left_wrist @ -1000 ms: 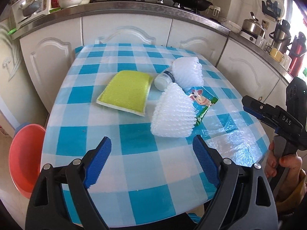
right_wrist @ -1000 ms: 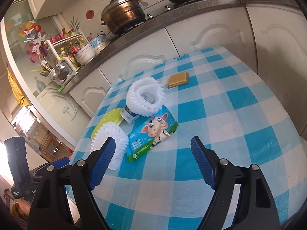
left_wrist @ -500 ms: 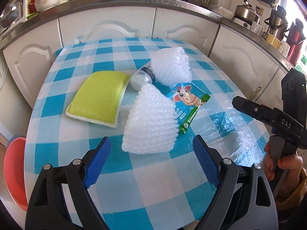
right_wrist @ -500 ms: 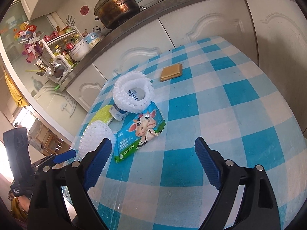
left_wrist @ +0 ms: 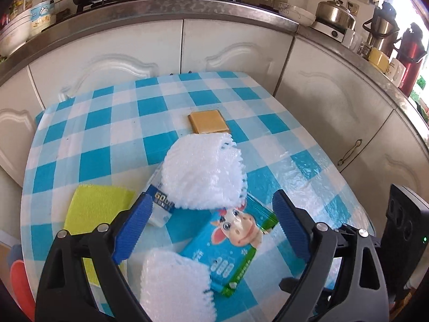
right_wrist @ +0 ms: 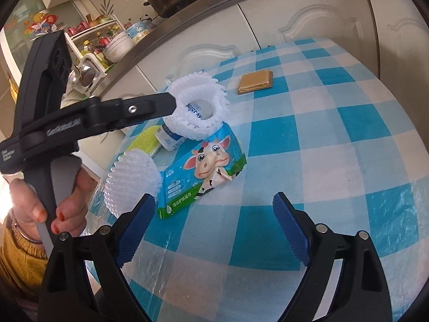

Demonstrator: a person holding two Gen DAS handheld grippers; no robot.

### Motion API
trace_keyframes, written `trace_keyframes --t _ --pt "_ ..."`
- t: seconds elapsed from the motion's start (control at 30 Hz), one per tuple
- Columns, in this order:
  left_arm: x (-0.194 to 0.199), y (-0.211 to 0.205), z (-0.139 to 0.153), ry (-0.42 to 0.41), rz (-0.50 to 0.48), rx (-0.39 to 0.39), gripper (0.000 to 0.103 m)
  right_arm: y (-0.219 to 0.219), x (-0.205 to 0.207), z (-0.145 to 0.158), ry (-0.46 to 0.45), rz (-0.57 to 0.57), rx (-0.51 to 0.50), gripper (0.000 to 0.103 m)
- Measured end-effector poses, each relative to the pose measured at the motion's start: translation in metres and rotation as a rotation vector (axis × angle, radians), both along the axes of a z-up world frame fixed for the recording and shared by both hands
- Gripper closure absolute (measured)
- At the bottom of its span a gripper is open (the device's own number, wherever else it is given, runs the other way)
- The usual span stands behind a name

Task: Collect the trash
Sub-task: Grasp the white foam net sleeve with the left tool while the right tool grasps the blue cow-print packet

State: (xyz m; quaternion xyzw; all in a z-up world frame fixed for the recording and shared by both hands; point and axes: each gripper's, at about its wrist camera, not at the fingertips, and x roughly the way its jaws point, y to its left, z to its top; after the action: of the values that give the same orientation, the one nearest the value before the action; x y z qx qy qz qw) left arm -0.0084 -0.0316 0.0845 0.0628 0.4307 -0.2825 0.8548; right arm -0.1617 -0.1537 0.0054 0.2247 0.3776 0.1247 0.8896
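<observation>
Low in the frame, the left gripper (left_wrist: 211,228) is opening wide, empty, above the cow-print wet-wipe pack (left_wrist: 233,244) at centre; the right gripper (right_wrist: 214,228) gapes empty. Beyond lie two white foam nets (left_wrist: 203,171), then a brown pad (left_wrist: 208,121) upper centre.

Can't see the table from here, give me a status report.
Left gripper opening over the cow wrapper, nothing gripped. Right gripper open, empty. Foam nets crowd it.
</observation>
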Motion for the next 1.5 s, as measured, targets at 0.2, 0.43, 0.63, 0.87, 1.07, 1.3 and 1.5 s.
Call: trace_keyframes --t 0.2,0.43,0.63,0.87,1.07,1.3,1.5 --pt "0.031 -0.010 -0.012 0.015 0.026 0.027 0.012 -0.008 0.004 -0.002 0.007 -0.007 0.008 0.014" --pt "0.041 -0.013 -0.020 0.043 0.045 0.014 0.033 -0.008 0.013 -0.004 0.009 0.004 0.018 0.014" --pt "0.040 -0.012 -0.019 0.041 0.049 -0.002 0.046 -0.006 0.020 -0.003 0.005 0.003 0.012 0.014" --pt "0.040 0.001 -0.014 0.042 0.097 -0.062 0.053 0.004 0.032 -0.004 0.007 0.025 -0.016 0.014" --pt "0.035 0.023 0.010 0.013 0.126 -0.147 0.053 0.000 0.041 -0.007 0.010 0.016 0.002 0.041" --pt "0.023 0.050 0.028 -0.016 0.154 -0.210 0.053 -0.022 0.051 -0.022 0.068 -0.031 0.154 0.072" --pt "0.013 0.071 0.025 -0.022 0.185 -0.218 0.053 -0.023 0.056 -0.020 0.072 -0.033 0.166 0.091"
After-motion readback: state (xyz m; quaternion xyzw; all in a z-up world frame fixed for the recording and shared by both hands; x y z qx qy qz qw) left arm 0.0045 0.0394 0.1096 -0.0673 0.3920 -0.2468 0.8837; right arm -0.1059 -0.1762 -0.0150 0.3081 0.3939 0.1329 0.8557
